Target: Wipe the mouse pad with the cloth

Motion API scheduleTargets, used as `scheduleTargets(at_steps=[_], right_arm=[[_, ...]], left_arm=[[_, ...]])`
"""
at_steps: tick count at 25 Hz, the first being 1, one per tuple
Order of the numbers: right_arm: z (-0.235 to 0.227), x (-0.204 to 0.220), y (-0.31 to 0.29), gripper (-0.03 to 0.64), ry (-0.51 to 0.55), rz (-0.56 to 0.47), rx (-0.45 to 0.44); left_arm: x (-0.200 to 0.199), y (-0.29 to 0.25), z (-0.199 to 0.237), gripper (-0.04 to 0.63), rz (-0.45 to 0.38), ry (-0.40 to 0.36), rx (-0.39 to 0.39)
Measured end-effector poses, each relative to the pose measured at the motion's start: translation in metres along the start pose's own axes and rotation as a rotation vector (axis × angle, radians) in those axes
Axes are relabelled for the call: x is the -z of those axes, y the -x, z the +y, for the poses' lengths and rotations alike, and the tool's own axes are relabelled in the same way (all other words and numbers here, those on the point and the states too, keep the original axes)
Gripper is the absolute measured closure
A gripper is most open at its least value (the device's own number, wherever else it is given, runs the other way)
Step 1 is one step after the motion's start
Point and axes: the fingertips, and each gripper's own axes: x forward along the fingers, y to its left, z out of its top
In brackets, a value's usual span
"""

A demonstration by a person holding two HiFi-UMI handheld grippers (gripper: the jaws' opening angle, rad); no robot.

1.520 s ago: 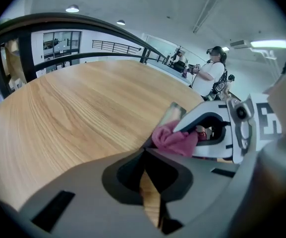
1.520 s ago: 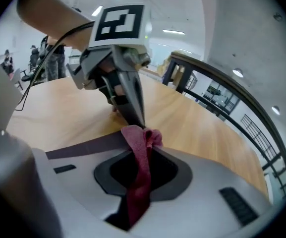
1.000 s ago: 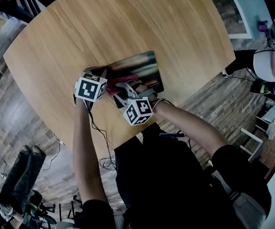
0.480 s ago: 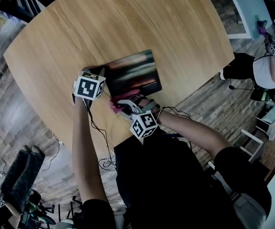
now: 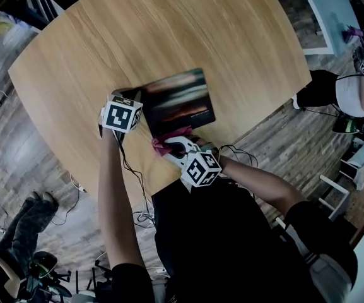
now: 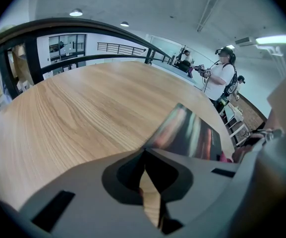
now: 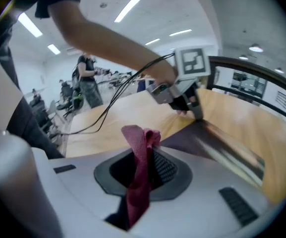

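Observation:
A dark mouse pad (image 5: 176, 101) with streaks of colour lies on the round wooden table (image 5: 137, 30). My left gripper (image 5: 133, 98) is shut, its tips resting at the pad's left corner; in the left gripper view the pad (image 6: 187, 133) begins right beyond the shut tips (image 6: 143, 150). My right gripper (image 5: 171, 145) is shut on a pink cloth (image 5: 165, 141), which sits at the pad's near edge close to the table's rim. In the right gripper view the cloth (image 7: 140, 152) stands up between the jaws, with the pad (image 7: 222, 148) ahead and the left gripper (image 7: 196, 114) beyond.
The table's near edge (image 5: 169, 185) runs just under my right gripper. Cables (image 5: 131, 182) trail from the left gripper to the floor. A person with equipment (image 5: 358, 87) stands right of the table, also in the left gripper view as a standing person (image 6: 219, 78).
My right gripper has drawn the cloth back across the pad towards me, from the pad's middle to its near edge. The left gripper has stayed at the pad's corner.

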Motion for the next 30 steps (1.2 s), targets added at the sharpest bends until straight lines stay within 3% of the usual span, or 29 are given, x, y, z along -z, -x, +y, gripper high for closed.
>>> scheduleTargets(at_steps=[4, 7, 11, 14, 17, 20, 30], right_arm=[[-0.071, -0.027, 0.044, 0.554, -0.25, -0.165, 0.221], [-0.134, -0.036, 0.075, 0.554, -0.373, -0.244, 0.377], [-0.21, -0.032, 0.098, 0.554, -0.415, -0.254, 0.555], [-0.247, -0.012, 0.096, 0.554, -0.411, -0.174, 0.638], [-0.265, 0.017, 0.077, 0.554, -0.379, -0.037, 0.652], [-0.266, 0.03, 0.057, 0.554, -0.335, 0.052, 0.611], [-0.244, 0.018, 0.027, 0.554, -0.157, 0.067, 0.509]], left_arm=[[0.001, 0.0, -0.002, 0.571, 0.003, -0.004, -0.001], [0.001, 0.0, -0.002, 0.571, 0.005, -0.005, 0.004], [-0.001, 0.001, -0.001, 0.571, 0.001, -0.001, -0.001], [0.0, 0.0, -0.002, 0.571, -0.001, 0.0, -0.006], [0.0, -0.001, -0.003, 0.571, 0.004, -0.002, -0.004], [-0.001, -0.001, -0.003, 0.571, -0.003, 0.001, -0.001], [-0.001, 0.0, -0.004, 0.571, -0.013, 0.016, -0.011]])
